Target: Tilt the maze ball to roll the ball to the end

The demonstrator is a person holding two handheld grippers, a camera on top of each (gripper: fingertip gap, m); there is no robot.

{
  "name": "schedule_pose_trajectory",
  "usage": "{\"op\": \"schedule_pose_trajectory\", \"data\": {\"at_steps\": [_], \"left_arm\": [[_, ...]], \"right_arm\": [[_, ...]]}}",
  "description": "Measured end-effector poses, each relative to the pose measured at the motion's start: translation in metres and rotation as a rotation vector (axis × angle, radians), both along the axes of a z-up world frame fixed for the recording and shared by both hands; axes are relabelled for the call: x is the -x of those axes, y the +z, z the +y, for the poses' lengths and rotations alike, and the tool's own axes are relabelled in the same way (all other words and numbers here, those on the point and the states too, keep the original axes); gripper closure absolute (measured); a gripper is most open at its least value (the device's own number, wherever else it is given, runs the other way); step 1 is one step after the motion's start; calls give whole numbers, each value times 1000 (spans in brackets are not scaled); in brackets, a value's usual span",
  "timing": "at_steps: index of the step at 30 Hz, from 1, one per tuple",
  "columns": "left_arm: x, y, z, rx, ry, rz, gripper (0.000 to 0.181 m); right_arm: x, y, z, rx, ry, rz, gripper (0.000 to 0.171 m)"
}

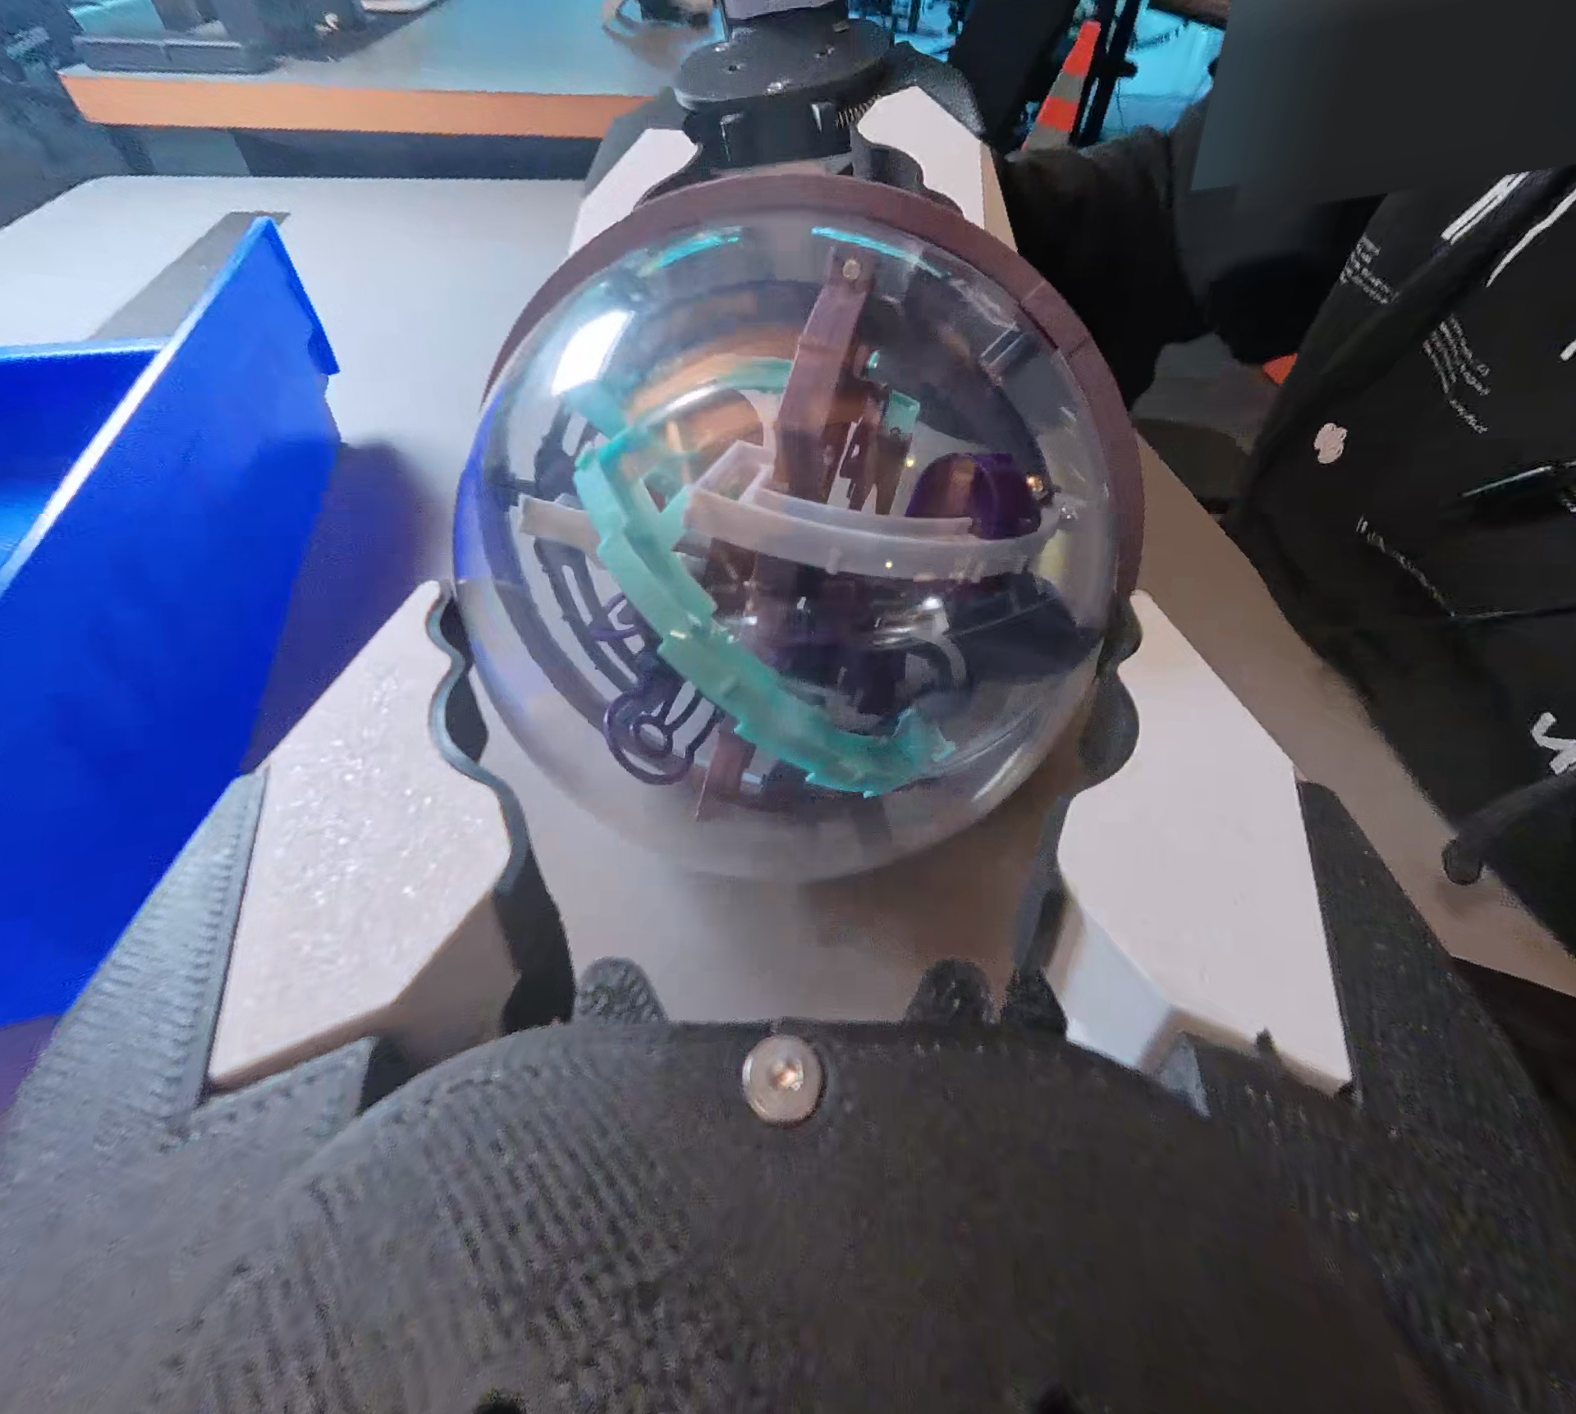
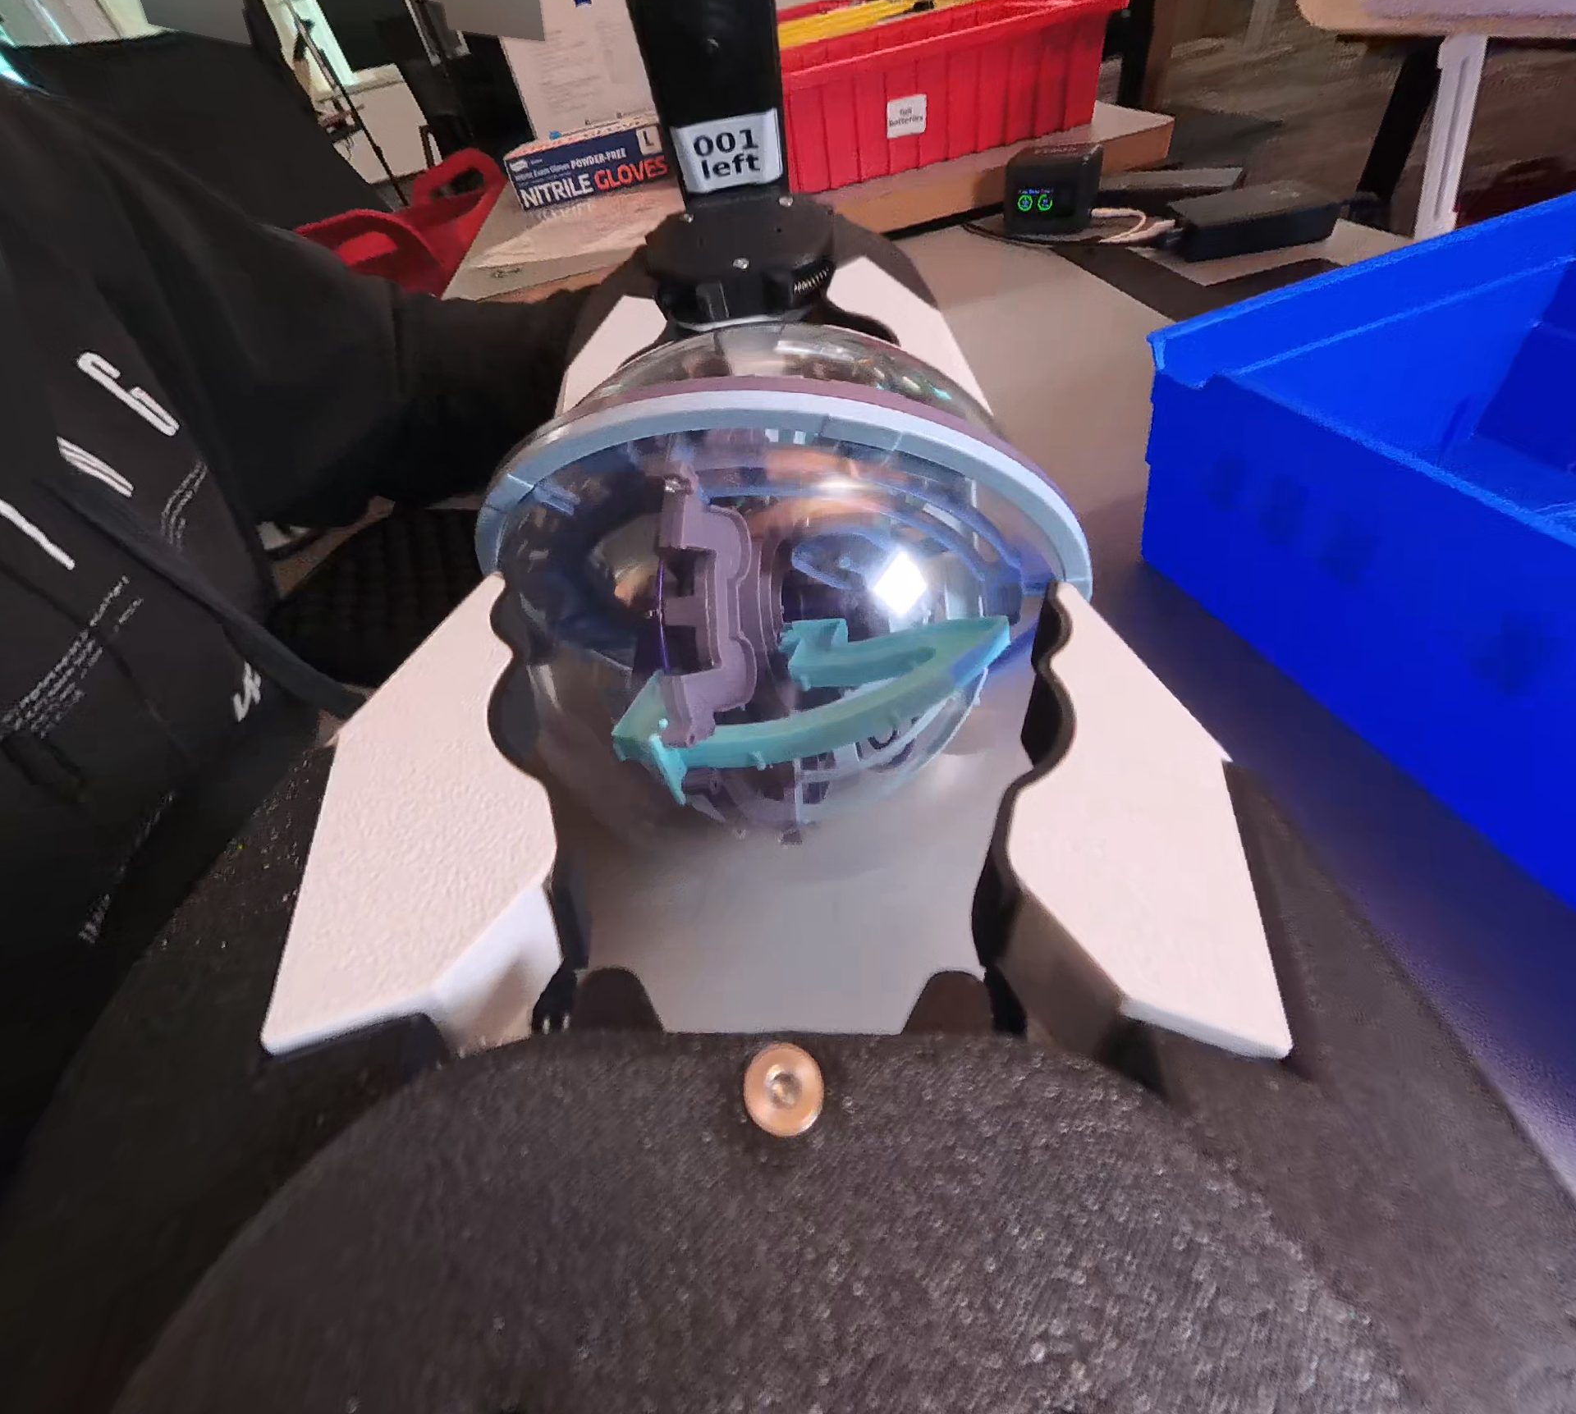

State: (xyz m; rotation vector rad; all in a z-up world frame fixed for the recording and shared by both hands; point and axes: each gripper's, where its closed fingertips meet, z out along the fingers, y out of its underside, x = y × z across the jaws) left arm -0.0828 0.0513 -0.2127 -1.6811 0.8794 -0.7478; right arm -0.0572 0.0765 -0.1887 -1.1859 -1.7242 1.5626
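Clear plastic fills both views: the maze ball (image 1: 789, 546) sits between my two tools, held from opposite sides above the pale surface (image 1: 409, 265). My left tool (image 1: 785, 691) has its white fingers (image 1: 358, 819) spread wide and pressed against the sphere's flanks, so it is clamped on the maze ball. My right tool (image 2: 780, 699) grips it the same way, its white fingers (image 2: 426, 802) and their wavy black pads against the shell on each side.

From the left wrist view, a dark purple-brown ring runs around the far half of the sphere, and inside I see a teal track (image 1: 733, 657), a grey curved track, a brown upright piece and a purple part. A small shiny ball (image 1: 1037, 484) sits at the right, near the purple part. From the right wrist view, the ring looks light blue-grey, tilted across the top, and the little ball is not something I can pick out.

Beside the sphere stands a blue bin (image 2: 1381, 486), on my left tool's left side. A dark sleeve (image 2: 341, 367) reaches to the far handle in the right wrist view. Farther back a red crate (image 2: 947, 77) rests on another table.
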Motion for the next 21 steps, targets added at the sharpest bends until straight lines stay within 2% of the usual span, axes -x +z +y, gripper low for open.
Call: {"op": "schedule_pose_trajectory", "data": {"at_steps": [5, 8, 10, 16, 18, 21], "left_arm": [[19, -5, -4, 78, 66, -155, 39], [29, -8, -4, 122, 102, -240, 39], [31, -9, -4, 130, 117, -249, 39], [25, -19, -1, 178, 120, -249, 40], [19, -32, -2, 240, 111, -215, 41], [16, -34, -2, 273, 121, -216, 41]], "right_arm": [[27, 16, -1, 27, -40, -3, 60], [34, 20, 4, -51, -90, 11, 56], [23, 10, 8, -124, -95, -26, 50], [4, -23, 0, -187, -125, -99, 49], [8, -24, 1, -217, -145, -73, 47], [7, -22, 3, -200, -121, -96, 47]]}}
